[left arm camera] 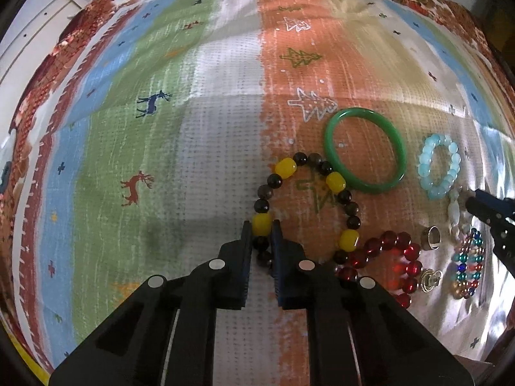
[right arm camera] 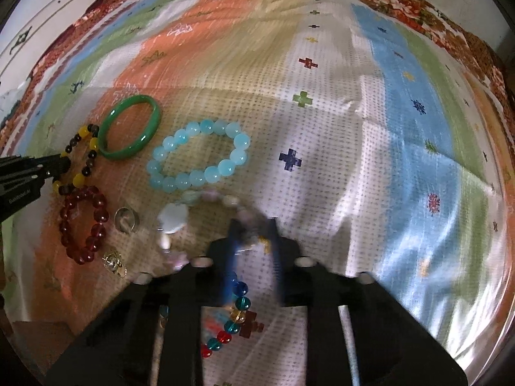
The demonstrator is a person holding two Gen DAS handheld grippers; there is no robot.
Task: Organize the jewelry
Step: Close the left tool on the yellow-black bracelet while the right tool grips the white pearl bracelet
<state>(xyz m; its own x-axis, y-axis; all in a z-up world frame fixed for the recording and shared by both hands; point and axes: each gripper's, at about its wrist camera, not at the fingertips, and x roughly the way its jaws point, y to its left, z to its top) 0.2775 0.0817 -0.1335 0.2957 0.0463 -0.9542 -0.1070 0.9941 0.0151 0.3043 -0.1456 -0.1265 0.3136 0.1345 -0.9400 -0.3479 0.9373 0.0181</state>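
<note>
My left gripper (left arm camera: pixel 261 230) is shut on the yellow-and-dark beaded bracelet (left arm camera: pixel 334 181), pinching a yellow bead at its near side; it also shows in the right wrist view (right arm camera: pixel 85 154). My right gripper (right arm camera: pixel 252 226) is blurred and closed around the pale white-and-pink bracelet (right arm camera: pixel 173 217). A green bangle (left arm camera: pixel 363 151) (right arm camera: pixel 128 127), a light blue bead bracelet (left arm camera: pixel 439 165) (right arm camera: pixel 198 156), a red bead bracelet (left arm camera: pixel 396 260) (right arm camera: pixel 83 223), a multicoloured bead bracelet (left arm camera: pixel 466 263) (right arm camera: pixel 231 325), a silver ring (left arm camera: pixel 431 238) (right arm camera: pixel 127 218) and a gold ring (left arm camera: pixel 429 280) (right arm camera: pixel 114 262) lie on the cloth.
Everything lies on a patterned striped cloth (left arm camera: pixel 161 128) (right arm camera: pixel 370 128) with a floral border. A white cabinet (left arm camera: pixel 35 29) stands beyond the far left edge.
</note>
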